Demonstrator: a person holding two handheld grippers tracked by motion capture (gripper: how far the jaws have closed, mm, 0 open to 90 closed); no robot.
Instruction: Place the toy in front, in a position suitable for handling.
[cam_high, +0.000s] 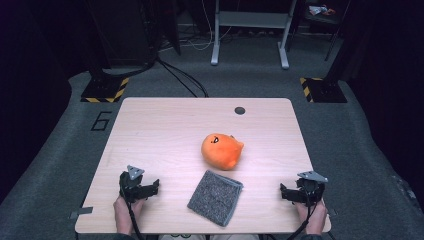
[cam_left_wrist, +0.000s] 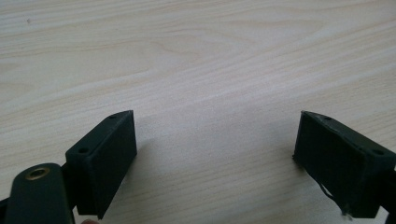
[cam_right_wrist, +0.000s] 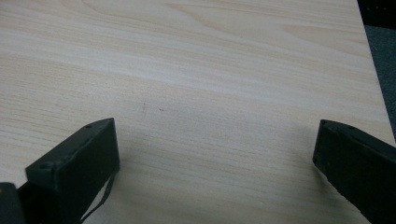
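An orange plush toy (cam_high: 222, 150) with a small face lies near the middle of the wooden table (cam_high: 165, 125). A folded grey cloth (cam_high: 216, 197) lies just in front of it, toward the near edge. My left gripper (cam_high: 140, 189) rests at the near left of the table, left of the cloth, open and holding nothing. In the left gripper view its jaws (cam_left_wrist: 215, 154) stand wide apart over bare wood. My right gripper (cam_high: 299, 194) rests at the near right corner, open and empty. The right gripper view has its jaws (cam_right_wrist: 217, 161) spread over bare wood too.
A dark round hole (cam_high: 240, 110) sits near the table's far edge. Grey carpet surrounds the table, with a white metal stand (cam_high: 250, 30) and cables on the floor behind. Yellow-black striped bases (cam_high: 105, 90) stand at the far left and far right.
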